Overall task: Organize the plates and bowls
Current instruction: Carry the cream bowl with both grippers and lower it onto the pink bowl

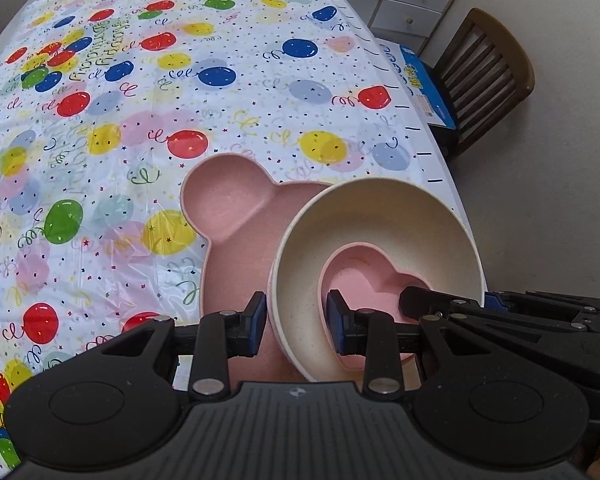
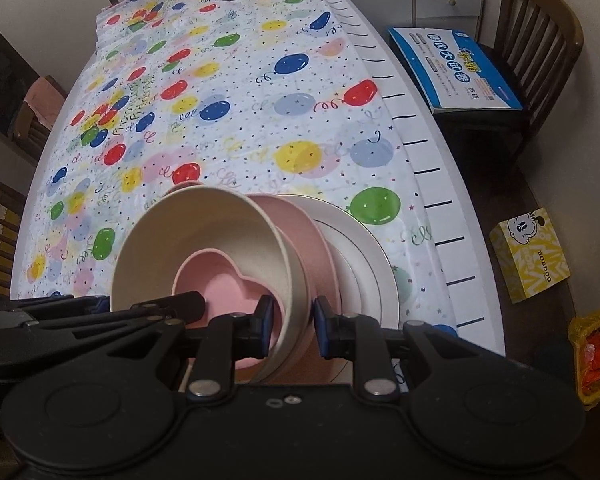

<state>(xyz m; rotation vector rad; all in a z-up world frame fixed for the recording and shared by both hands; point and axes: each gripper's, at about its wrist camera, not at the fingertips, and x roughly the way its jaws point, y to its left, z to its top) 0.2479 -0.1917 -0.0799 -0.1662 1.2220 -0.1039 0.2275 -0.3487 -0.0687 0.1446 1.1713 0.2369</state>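
We hold the cream bowl [image 1: 380, 232] from two sides: our left gripper [image 1: 298, 322] pinches its rim, and our right gripper [image 2: 291, 326] pinches the opposite rim. A small pink heart dish [image 1: 374, 276] lies inside, beside the inner fingers. Under the fingers are the pink bear plate [image 1: 236, 208] and a white plate [image 2: 364, 256].

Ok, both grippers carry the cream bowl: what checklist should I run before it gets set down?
1. Left gripper clamps the cream bowl wall: ok.
2. Right gripper clamps the opposite wall: ok.
3. Pink heart dish nested inside the bowl: ok.
4. Bowl level: not ok, tilted.
5. Bear-shaped pink plate below, ear section bare: ok.
6. Bowl touching the white plate: cannot tell.
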